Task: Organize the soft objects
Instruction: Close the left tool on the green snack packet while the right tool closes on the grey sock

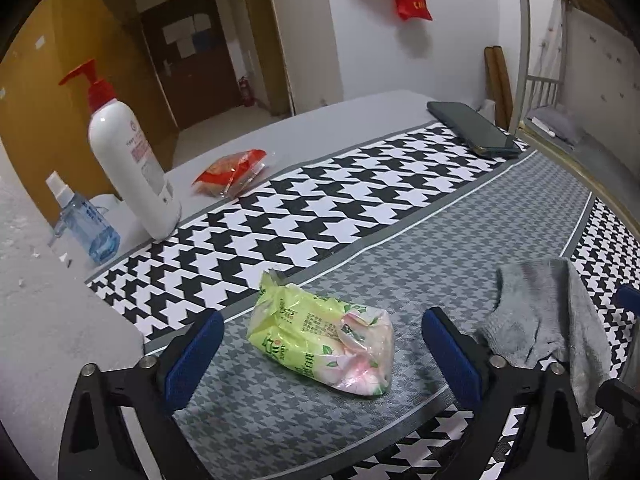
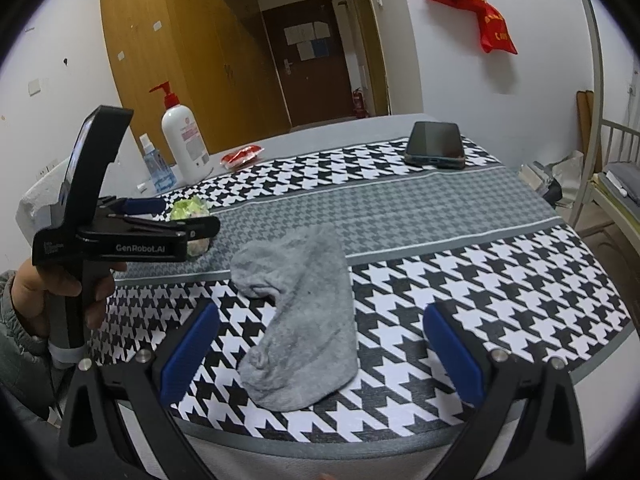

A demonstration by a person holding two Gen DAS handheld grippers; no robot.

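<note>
Blue-padded fingers of my left tongs (image 1: 322, 354) stand wide apart and hold nothing, with a crinkly green-and-pink plastic packet (image 1: 320, 346) lying between them on the grey band of the worktop's (image 1: 400, 264) houndstooth cloth. Just to its right lies a soft grey sock (image 1: 548, 320), limp and rumpled. My right tongs (image 2: 320, 354) are equally wide open and empty, the sock (image 2: 300, 320) lying lengthwise between the pads on black-and-white checks. Farther back stand a white pump bottle (image 1: 128, 168) with a red head, a small clear blue spray bottle (image 1: 86, 224), a flat red wrapper (image 1: 232, 170), and a dark phone (image 1: 472, 128); none blocks either tongs. Only the right view shows my left hand (image 2: 60, 284) gripping the handle; there the left tongs (image 2: 176, 212) hide most of the packet (image 2: 190, 208).
</note>
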